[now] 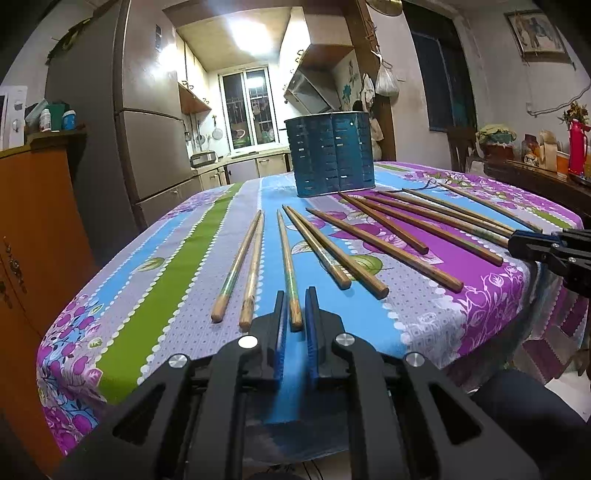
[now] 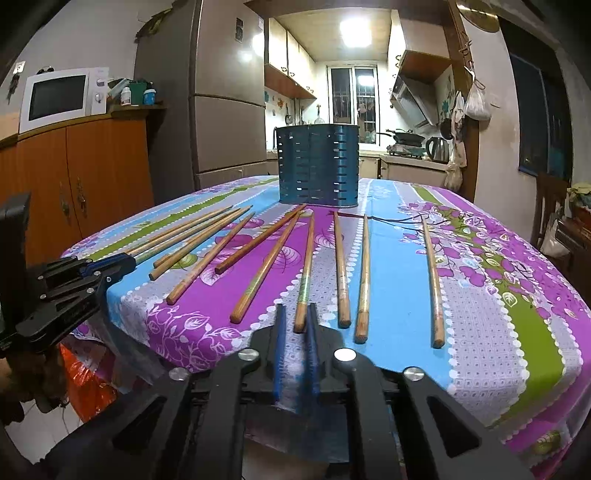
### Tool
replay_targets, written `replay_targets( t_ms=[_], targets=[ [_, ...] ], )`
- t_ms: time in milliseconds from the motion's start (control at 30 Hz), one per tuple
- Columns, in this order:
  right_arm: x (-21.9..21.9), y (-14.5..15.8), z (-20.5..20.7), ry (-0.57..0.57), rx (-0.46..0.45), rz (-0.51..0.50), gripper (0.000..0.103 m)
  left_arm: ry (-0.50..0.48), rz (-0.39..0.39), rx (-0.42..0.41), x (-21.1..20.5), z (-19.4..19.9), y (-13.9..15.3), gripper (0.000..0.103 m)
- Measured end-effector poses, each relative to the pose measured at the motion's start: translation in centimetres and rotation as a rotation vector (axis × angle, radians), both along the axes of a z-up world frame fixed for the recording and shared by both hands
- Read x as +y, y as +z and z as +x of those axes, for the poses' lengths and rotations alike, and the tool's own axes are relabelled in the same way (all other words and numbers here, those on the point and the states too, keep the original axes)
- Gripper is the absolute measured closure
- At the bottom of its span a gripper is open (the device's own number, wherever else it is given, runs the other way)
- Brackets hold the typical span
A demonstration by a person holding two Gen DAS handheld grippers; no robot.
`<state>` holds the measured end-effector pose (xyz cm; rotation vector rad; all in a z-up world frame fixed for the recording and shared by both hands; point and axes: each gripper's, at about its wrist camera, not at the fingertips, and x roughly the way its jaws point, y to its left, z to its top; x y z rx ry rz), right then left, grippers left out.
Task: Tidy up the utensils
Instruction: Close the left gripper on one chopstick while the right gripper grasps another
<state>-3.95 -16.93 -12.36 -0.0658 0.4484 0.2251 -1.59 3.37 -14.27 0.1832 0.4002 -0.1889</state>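
Eleven wooden chopsticks (image 2: 258, 266) lie fanned on the flowered tablecloth (image 2: 480, 332), their thin tips pointing toward the blue slotted utensil holder (image 2: 317, 166), which stands upright at the far side. On the near side of the holder, the left gripper (image 1: 295, 310) has its jaws narrowly parted around the butt end of one chopstick (image 1: 288, 266), not clearly pressing it. The right gripper (image 2: 297, 317) sits likewise, jaws narrow, flanking another chopstick (image 2: 304, 273) at the table edge.

You see ceiling lights (image 1: 255, 33) blown out at upper centre of the frame, dark vignetted corners, bowed fisheye edges, and a well-lit tablecloth (image 2: 498, 295).
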Motion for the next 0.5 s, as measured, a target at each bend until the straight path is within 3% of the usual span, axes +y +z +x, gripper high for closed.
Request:
replay_targets(
  t_ms=[233, 500],
  targets=[
    [-0.3, 0.7, -0.6, -0.024, -0.044, 0.035, 0.096, 0.007, -0.01, -0.023, 0.0, -0.7, 0.6, 0.098],
    [-0.5, 6.0, -2.4, -0.01, -0.178, 0.01, 0.096, -0.022, -0.048, -0.159, -0.3, -1.7, 6.5, 0.098]
  ],
)
